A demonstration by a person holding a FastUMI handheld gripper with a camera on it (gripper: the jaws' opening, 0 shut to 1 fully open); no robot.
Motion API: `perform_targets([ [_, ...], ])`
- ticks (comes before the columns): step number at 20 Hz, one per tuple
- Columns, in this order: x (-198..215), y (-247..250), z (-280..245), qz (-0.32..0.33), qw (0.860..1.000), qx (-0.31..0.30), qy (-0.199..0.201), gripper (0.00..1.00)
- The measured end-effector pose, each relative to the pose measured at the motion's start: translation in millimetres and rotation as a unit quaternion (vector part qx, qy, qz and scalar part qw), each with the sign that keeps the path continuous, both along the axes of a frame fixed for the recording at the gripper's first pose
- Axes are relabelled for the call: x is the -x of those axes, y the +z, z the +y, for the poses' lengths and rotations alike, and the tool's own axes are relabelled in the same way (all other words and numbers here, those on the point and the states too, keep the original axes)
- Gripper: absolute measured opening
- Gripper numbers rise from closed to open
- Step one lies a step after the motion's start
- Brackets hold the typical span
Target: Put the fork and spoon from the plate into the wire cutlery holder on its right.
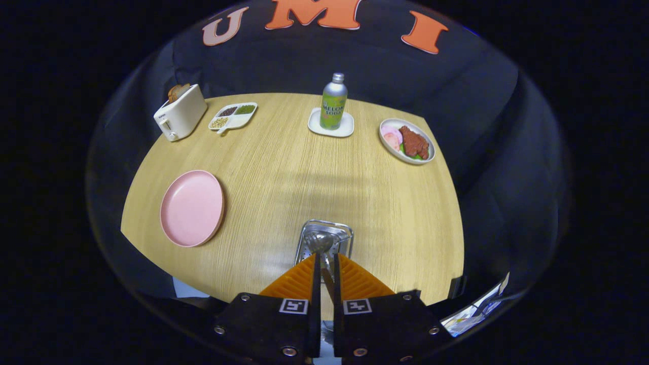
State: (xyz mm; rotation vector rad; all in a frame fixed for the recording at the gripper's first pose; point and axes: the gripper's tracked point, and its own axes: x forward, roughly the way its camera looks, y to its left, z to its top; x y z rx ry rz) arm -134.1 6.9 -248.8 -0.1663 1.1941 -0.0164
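Observation:
My gripper (326,256) is held over the near middle of the wooden table (284,167), its fingers close together and pressing on a thin handle. That handle belongs to the spoon (320,243), whose shiny bowl sits just ahead of the fingertips, inside the mouth of the wire cutlery holder (348,234). The holder is a small metal basket seen from above, right under the fingertips. The pink plate (192,208) lies to its left with nothing on it. Whether a fork is in the holder I cannot make out.
At the back left stand a white toaster (180,118) with bread in it and a divided dish (233,116) of beans. At the back middle is a green bottle (334,102) on a white coaster. A plate of food (407,141) lies back right.

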Motion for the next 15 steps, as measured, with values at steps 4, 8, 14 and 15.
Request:
perform_targets([
  [4,-35,32,9,-0.089,0.996,0.004,0.009,0.11],
  [8,-72,78,13,-0.191,0.982,0.004,0.008,0.11],
  [14,-117,174,27,-0.362,0.931,-0.037,-0.003,0.08],
  [15,-123,191,30,-0.388,0.921,-0.041,-0.001,0.09],
])
